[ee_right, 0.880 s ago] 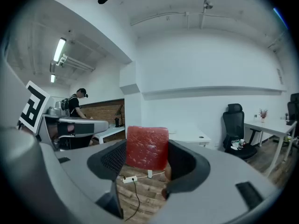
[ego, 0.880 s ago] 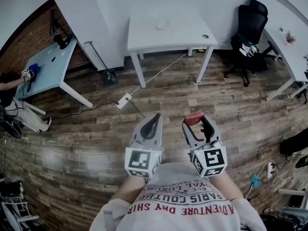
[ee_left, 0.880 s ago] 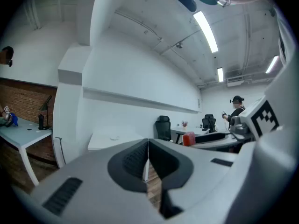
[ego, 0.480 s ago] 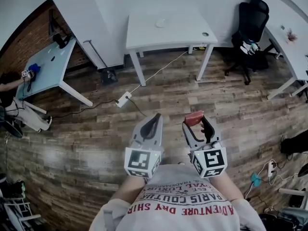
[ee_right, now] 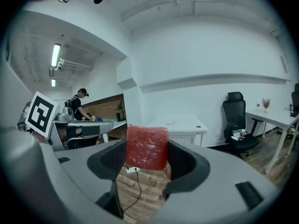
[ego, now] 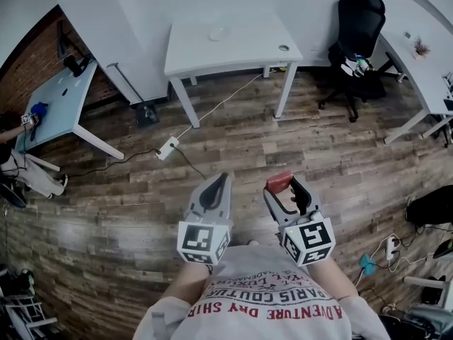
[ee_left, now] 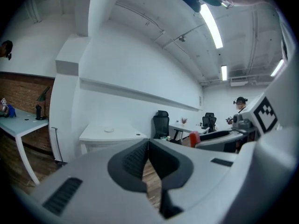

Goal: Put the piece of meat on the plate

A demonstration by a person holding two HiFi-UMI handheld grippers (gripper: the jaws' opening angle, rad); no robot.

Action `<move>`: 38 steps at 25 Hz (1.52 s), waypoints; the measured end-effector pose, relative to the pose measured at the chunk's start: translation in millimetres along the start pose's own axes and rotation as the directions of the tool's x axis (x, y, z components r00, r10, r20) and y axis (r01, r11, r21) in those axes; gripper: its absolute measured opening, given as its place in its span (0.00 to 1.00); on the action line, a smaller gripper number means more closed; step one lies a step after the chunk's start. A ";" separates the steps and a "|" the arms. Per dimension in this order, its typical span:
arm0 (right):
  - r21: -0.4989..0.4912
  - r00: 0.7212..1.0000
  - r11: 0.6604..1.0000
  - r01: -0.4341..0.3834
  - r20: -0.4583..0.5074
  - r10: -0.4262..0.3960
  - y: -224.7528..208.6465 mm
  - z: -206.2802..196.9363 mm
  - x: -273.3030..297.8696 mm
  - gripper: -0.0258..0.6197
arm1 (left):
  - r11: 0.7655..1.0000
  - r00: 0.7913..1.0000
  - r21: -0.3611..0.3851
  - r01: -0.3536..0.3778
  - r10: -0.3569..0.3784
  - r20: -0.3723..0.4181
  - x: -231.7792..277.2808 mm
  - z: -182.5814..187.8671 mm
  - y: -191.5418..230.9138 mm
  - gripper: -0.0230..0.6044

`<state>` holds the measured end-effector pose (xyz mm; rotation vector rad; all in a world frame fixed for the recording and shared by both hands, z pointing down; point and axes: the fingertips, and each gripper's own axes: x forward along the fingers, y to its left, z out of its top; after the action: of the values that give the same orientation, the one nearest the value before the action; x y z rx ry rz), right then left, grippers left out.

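A red block of meat sits between the tips of my right gripper, which is shut on it and held in the air over the wooden floor. In the right gripper view the meat fills the gap between the jaws of that gripper. My left gripper hangs beside it, shut and empty; its jaws meet at the tips. A small white plate lies on the white table well ahead, also visible as the plate in the right gripper view.
A power strip with cables lies on the floor between me and the table. A black office chair stands at the right, a pale blue table with a seated person at the left, another desk far right.
The whole room has slid left in the head view. Both grippers keep their pose in front of the body, and the meat stays in the right one.
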<state>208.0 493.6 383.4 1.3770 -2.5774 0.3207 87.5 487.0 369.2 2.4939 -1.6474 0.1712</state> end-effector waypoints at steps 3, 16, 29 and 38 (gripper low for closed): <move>-0.006 0.999 1.000 -0.017 -0.045 0.017 -16.6 -12.4 -3.5 0.47 | 1.000 1.000 -0.006 0.001 -0.001 -0.029 8.1 -10.9 -14.1 0.05; -0.019 0.996 1.000 0.016 -0.085 -0.018 -48.0 -4.1 67.3 0.47 | 0.997 0.998 0.060 0.047 -0.045 -0.035 68.7 -1.4 22.4 0.05; 0.010 0.996 0.997 0.075 -0.055 -0.074 -56.1 73.8 262.6 0.47 | 0.995 0.997 0.063 0.076 -0.075 -0.020 191.2 46.2 207.5 0.05; 0.030 0.993 0.995 0.094 -0.078 -0.092 -72.4 101.8 359.7 0.48 | 0.997 0.996 0.024 0.073 -0.072 -0.053 251.5 46.8 287.5 0.05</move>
<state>64.7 140.9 392.6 1.4613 -2.4478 0.3956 -78.1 139.9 384.7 2.5410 -1.5423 0.2486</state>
